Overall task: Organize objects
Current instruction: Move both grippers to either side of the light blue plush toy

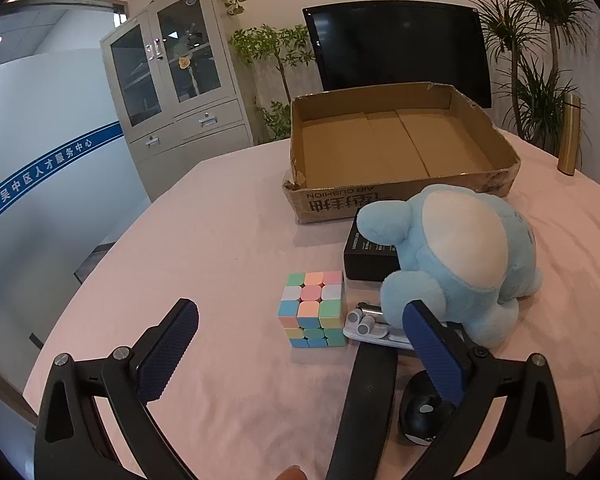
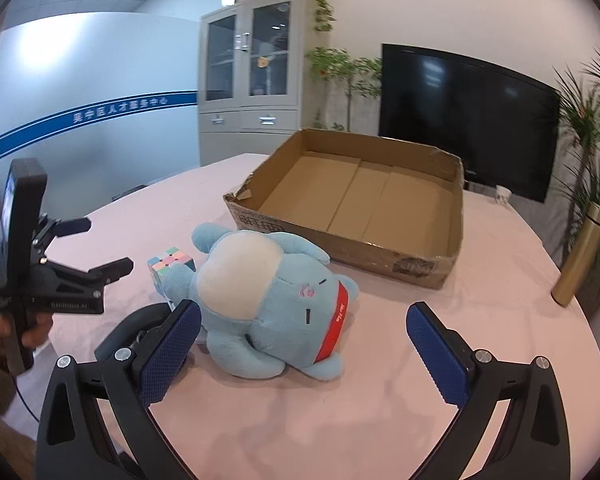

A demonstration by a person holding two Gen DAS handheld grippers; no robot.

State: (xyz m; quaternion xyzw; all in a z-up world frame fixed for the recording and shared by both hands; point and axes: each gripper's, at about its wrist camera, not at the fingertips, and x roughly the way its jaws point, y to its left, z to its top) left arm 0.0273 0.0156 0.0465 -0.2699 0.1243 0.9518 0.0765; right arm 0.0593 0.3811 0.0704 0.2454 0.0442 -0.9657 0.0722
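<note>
A blue plush toy (image 1: 456, 256) lies on the pink table in front of an empty cardboard box (image 1: 396, 148). A pastel puzzle cube (image 1: 314, 308) sits left of it, with a black box (image 1: 366, 256) behind and a white battery pack (image 1: 370, 326), a black strap and a black mouse (image 1: 420, 412) nearby. My left gripper (image 1: 300, 344) is open, its fingers either side of the cube and a little short of it. In the right wrist view my right gripper (image 2: 304, 344) is open just before the plush (image 2: 268, 300); the cube (image 2: 170, 266), the box (image 2: 360, 204) and my left gripper (image 2: 108, 248) show too.
A gold flask (image 1: 570, 132) stands at the table's right edge, also in the right wrist view (image 2: 580, 256). A dark monitor (image 1: 400, 44), a grey cabinet (image 1: 172, 80) and potted plants stand behind the table.
</note>
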